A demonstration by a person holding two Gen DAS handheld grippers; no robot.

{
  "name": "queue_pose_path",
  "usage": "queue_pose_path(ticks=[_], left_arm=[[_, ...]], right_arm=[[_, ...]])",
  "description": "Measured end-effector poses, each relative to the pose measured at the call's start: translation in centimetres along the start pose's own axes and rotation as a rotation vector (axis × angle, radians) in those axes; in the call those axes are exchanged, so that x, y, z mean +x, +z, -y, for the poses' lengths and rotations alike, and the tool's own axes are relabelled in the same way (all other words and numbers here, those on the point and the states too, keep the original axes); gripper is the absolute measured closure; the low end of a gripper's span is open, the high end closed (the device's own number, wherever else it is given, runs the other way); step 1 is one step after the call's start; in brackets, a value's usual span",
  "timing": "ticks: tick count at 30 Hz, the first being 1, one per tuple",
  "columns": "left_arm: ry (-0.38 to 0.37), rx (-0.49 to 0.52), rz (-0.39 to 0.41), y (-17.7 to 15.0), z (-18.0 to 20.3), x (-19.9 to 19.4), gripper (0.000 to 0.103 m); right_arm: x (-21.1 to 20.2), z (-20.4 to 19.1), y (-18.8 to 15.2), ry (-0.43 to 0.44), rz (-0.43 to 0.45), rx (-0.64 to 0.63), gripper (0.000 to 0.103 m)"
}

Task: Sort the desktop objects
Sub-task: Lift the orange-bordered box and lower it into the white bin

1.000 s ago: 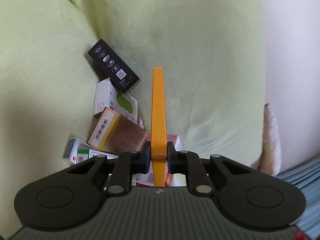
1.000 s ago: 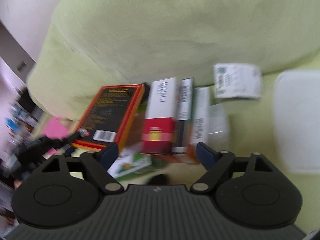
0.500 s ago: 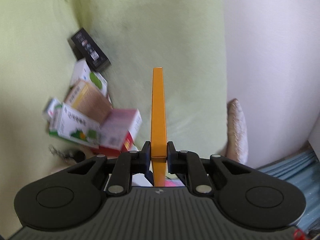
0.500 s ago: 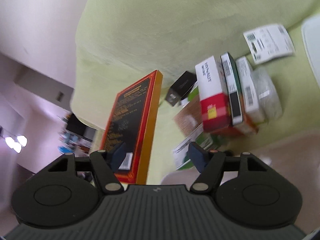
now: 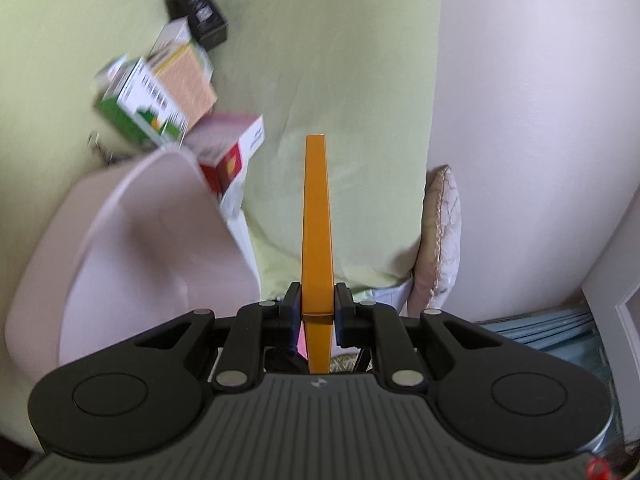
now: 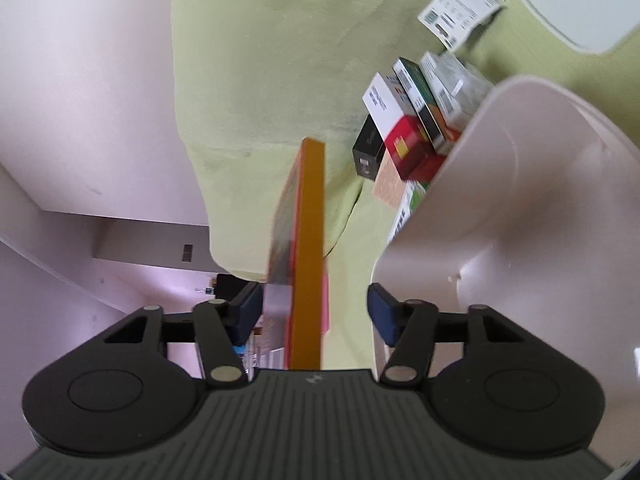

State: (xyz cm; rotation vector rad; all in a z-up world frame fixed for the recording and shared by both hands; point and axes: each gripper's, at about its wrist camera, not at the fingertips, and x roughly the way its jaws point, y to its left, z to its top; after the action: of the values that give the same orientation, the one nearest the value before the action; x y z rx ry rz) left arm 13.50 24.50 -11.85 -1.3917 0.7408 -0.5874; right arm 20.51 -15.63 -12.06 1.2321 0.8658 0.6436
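Observation:
My left gripper point(image 5: 317, 307) is shut on a thin orange box point(image 5: 317, 220), held edge-on and upright. The same orange box point(image 6: 308, 248) stands between the fingers of my open right gripper point(image 6: 316, 308), touching neither. A pale pink bin point(image 5: 132, 256) sits at the left in the left wrist view, and that pink bin point(image 6: 520, 208) is at the right in the right wrist view. A pile of small boxes point(image 5: 168, 92) lies behind the bin on a green cloth point(image 5: 340, 60); the right wrist view shows the pile point(image 6: 412, 120) too.
A paper receipt point(image 6: 460, 8) and a white lid-like tray point(image 6: 572, 0) lie on the cloth at the far right. A beige cushion point(image 5: 442, 236) leans against the white wall point(image 5: 540, 120). A black box point(image 5: 198, 8) tops the pile.
Both grippers have swung away from the box pile toward the pink bin, which has come into view. The orange box now stands edge-on between the right gripper's open fingers.

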Motion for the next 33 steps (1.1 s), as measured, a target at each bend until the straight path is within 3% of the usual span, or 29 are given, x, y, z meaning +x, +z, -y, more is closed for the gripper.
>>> queue_pose_path(ticks=[2,7,13,17,23,33], left_arm=[[0.009,-0.003,-0.013,-1.1,-0.2,-0.1,0.087],[0.021,-0.003,-0.032,-3.1,-0.5,-0.9,0.085],[0.097,0.017,-0.074,-4.1,-0.5,-1.3,0.078],[0.208,0.033,-0.085,-4.1,-0.6,-1.6,0.061],[0.414,0.146,-0.084,-3.6,0.5,-1.7,0.06],[0.566,0.278,-0.078,-4.4,1.6,-0.8,0.06]], right_arm=[[-0.8,0.1,-0.7,0.004,-0.009,-0.004,0.066],[-2.5,-0.1,-2.0,-0.018,-0.025,-0.029,0.081],[-3.5,0.3,-2.7,-0.029,-0.023,-0.022,0.085],[-3.9,0.9,-2.7,-0.058,-0.013,-0.006,0.087],[-3.4,1.8,-2.8,-0.182,-0.024,-0.03,0.088],[0.5,2.6,-3.2,-0.455,-0.033,-0.158,0.088]])
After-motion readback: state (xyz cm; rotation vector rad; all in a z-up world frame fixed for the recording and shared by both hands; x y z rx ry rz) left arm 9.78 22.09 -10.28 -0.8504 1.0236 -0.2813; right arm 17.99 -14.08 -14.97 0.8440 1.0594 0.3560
